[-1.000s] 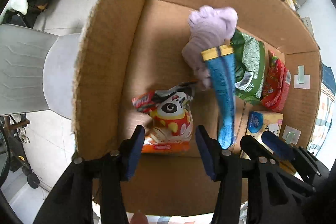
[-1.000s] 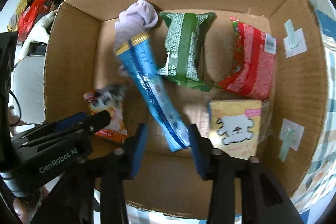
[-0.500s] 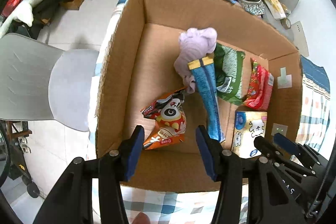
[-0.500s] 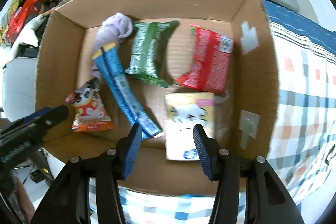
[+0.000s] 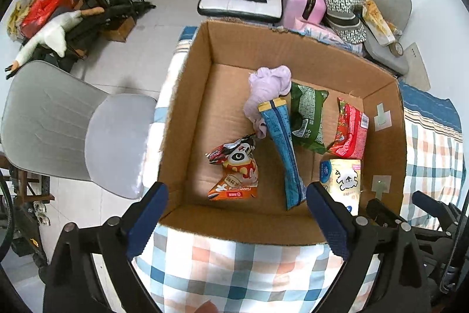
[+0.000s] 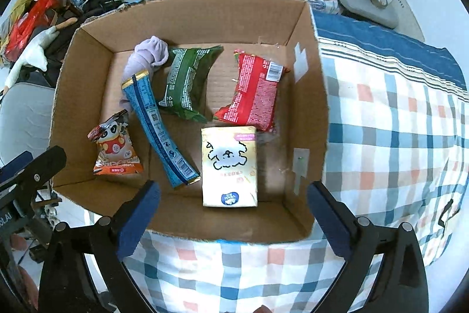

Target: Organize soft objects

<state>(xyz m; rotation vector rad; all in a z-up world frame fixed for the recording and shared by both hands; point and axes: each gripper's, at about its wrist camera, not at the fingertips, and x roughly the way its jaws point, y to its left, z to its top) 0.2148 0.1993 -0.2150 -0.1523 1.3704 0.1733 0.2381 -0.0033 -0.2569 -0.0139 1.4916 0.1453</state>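
Observation:
An open cardboard box [image 5: 187,107] [image 6: 310,96] stands on a checked cloth. In it lie a lilac cloth [image 5: 268,87] [image 6: 148,55], a long blue packet [image 5: 281,145] [image 6: 158,125], a green bag [image 5: 307,113] [image 6: 186,81], a red bag [image 5: 350,128] [image 6: 255,93], a panda snack bag [image 5: 237,169] [image 6: 115,148] and a yellow tissue pack [image 5: 341,178] [image 6: 228,163]. My left gripper [image 5: 236,220] is open and empty above the box's near edge. My right gripper [image 6: 233,219] is open and empty above the near wall.
A grey chair [image 5: 73,131] stands left of the box. The checked cloth [image 6: 395,137] spreads to the right. Behind the box are a pink suitcase [image 5: 304,2], bags, another chair [image 5: 390,8] and floor clutter at the far left [image 5: 58,8].
Both grippers have pulled up and back from inside the box and their jaws have opened wider. The items in the box have stayed in place.

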